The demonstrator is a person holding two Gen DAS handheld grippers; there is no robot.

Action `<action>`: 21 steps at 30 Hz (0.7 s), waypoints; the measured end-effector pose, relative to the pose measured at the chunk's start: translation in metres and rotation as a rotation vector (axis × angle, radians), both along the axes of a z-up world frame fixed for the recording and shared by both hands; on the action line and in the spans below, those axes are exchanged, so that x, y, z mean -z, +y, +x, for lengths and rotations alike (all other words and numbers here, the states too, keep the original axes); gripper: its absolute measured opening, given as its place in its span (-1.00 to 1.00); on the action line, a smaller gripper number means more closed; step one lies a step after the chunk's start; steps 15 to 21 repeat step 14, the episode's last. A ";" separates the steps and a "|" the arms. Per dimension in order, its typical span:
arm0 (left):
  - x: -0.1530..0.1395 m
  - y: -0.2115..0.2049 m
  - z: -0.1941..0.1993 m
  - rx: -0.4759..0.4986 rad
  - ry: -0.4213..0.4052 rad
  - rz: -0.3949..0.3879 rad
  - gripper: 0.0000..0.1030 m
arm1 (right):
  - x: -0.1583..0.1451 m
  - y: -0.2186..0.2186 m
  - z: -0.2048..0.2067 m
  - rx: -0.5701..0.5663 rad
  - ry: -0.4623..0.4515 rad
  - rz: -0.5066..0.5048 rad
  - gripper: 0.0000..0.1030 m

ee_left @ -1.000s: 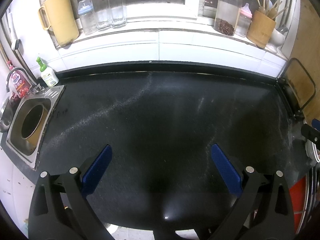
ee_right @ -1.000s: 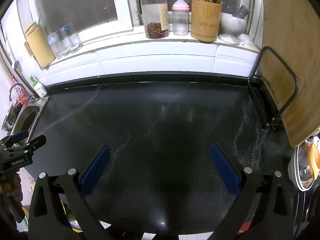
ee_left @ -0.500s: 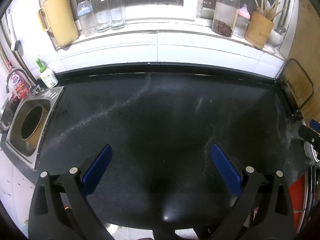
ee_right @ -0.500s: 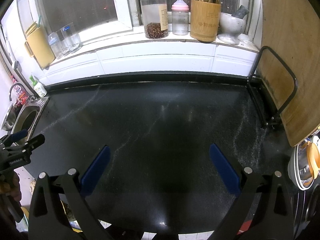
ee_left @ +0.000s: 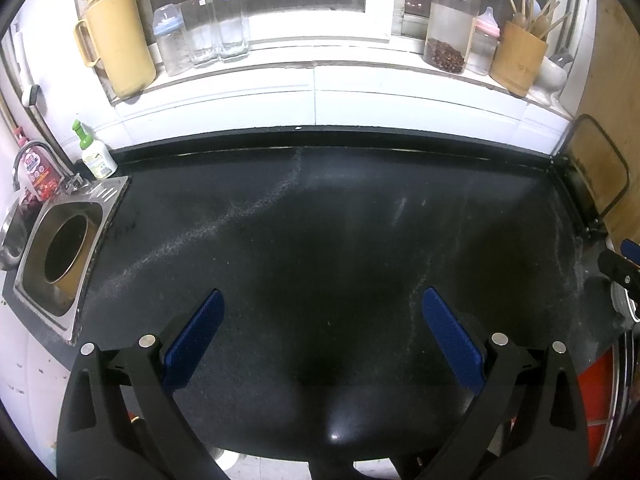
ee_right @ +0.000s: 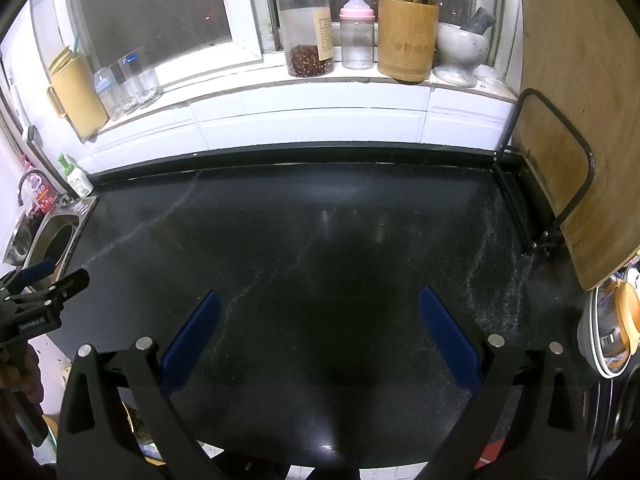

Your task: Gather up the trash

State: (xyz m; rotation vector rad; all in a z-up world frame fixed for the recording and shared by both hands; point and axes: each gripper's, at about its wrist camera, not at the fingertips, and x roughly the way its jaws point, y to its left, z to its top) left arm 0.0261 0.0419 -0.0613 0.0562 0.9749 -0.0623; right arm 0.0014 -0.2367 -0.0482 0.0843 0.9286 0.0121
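Left wrist view: the left gripper (ee_left: 320,332) hangs over the bare black countertop (ee_left: 320,220), its tongs spread wide and holding nothing. No trash shows on the counter; the only likely drop point is the round disposal hole (ee_left: 66,254) in the steel panel at the left.

Right wrist view: the right gripper (ee_right: 316,334) is likewise wide and empty above the same counter. With nothing to pick, the sensible move is to sweep both cameras toward the edges and windowsill (ee_right: 320,92) before committing either gripper.
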 end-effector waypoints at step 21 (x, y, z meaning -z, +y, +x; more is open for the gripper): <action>0.018 0.006 0.015 -0.012 0.013 0.020 0.87 | 0.021 -0.002 0.014 -0.006 0.027 0.012 0.86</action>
